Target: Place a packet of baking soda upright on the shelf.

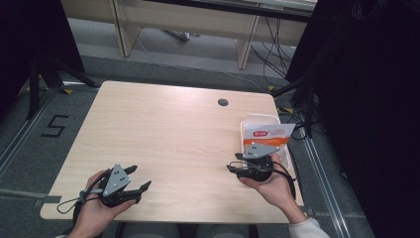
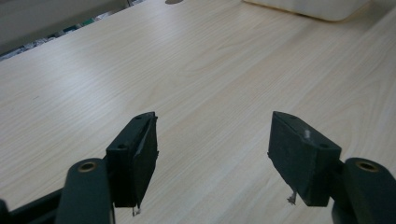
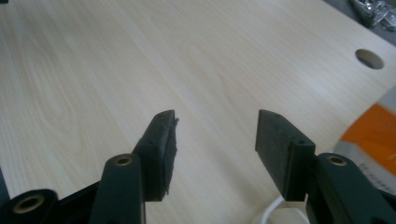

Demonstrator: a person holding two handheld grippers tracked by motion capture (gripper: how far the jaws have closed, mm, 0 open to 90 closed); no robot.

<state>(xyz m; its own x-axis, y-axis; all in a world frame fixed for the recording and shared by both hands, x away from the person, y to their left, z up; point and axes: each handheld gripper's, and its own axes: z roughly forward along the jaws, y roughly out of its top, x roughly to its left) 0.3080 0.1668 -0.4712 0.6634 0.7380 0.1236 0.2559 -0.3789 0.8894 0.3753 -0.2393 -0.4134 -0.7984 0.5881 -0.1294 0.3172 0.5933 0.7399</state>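
Note:
My left gripper (image 1: pixel 140 177) rests near the table's front left corner, held in a hand, open with nothing between its jaws. In the left gripper view the left gripper (image 2: pixel 212 126) hovers just over bare wood. My right gripper (image 1: pixel 233 162) is at the front right, also open and empty, pointing left across the table. A white tray (image 1: pixel 247 124) stands just behind it, holding an orange and white packet (image 1: pixel 271 133). In the right gripper view the right gripper (image 3: pixel 215 116) faces bare wood, with the packet (image 3: pixel 373 135) blurred at the right edge.
The light wooden table (image 1: pixel 168 134) has a round cable hole (image 1: pixel 223 102) near its far edge. The hole (image 3: pixel 369 58) is also in the right gripper view. The tray's edge (image 2: pixel 303 7) shows far off in the left gripper view. Dark curtains, cables and tripod legs surround the table.

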